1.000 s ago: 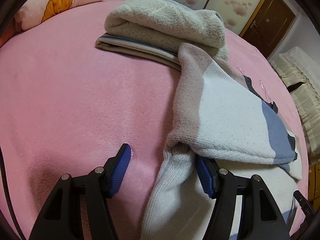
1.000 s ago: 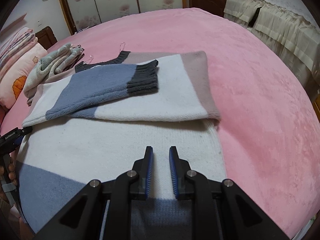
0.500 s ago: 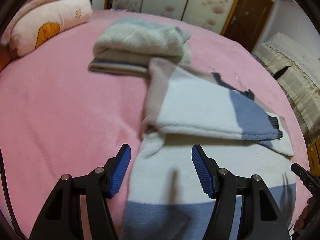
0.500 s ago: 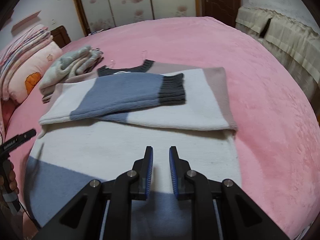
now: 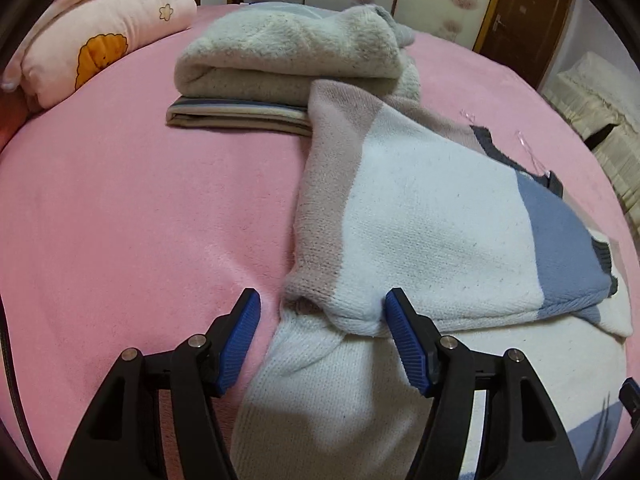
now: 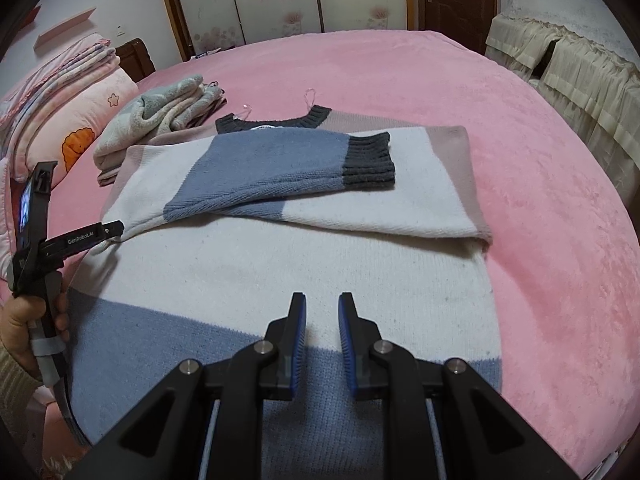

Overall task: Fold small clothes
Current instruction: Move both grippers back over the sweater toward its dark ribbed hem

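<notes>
A knit sweater [image 6: 304,264] in white, blue and dusty pink lies flat on the pink bed, both sleeves folded across its chest, dark cuff [image 6: 368,162] on top. In the left wrist view the sweater [image 5: 424,232] fills the right side. My left gripper [image 5: 322,316] is open, low at the sweater's left armpit fold, with the folded edge between its fingers. It also shows in the right wrist view [image 6: 108,232]. My right gripper [image 6: 322,320] hovers over the sweater's lower body, its jaws a narrow gap apart with nothing between them.
A stack of folded clothes [image 5: 288,64] lies beyond the sweater's shoulder, touching it. Pillows [image 5: 100,36] sit at the far left. The pink bed cover [image 6: 560,240] stretches right. A cream covered sofa [image 6: 580,80] stands past the bed's far right edge.
My left gripper pulled back and up half a second ago, then came forward and down again to the sweater's left armpit fold. The right gripper has drawn back slightly; the sweater lies unchanged.
</notes>
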The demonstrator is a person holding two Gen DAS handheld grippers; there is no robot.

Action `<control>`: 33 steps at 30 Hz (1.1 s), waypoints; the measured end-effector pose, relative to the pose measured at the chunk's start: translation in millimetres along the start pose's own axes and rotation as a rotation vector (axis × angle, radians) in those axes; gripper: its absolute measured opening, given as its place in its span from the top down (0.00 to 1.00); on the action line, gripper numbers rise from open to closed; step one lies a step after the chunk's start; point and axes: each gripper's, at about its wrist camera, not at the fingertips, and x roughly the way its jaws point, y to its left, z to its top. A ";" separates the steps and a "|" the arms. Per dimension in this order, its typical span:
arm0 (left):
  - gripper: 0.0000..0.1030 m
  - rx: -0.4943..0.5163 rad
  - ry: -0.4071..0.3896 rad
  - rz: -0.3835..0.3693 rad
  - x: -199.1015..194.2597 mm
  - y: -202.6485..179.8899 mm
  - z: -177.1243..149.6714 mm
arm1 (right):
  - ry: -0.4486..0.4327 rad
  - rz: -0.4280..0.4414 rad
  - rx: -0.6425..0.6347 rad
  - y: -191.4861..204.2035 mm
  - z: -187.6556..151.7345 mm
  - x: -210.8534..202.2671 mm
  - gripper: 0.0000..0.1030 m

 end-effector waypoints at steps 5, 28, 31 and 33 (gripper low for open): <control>0.37 0.011 0.000 -0.010 -14.7 -1.8 -1.4 | -0.012 0.005 0.001 2.1 2.9 -5.0 0.84; 0.08 0.200 -0.150 -0.076 -208.5 -45.3 -63.4 | -0.158 0.028 -0.026 30.6 -8.1 -120.7 0.84; 0.04 0.216 -0.188 -0.075 -236.1 -47.7 -71.4 | -0.189 0.024 -0.031 31.3 -11.5 -141.6 0.84; 0.02 0.217 -0.216 -0.078 -253.9 -45.9 -77.6 | -0.207 0.015 -0.035 32.7 -14.7 -155.4 0.82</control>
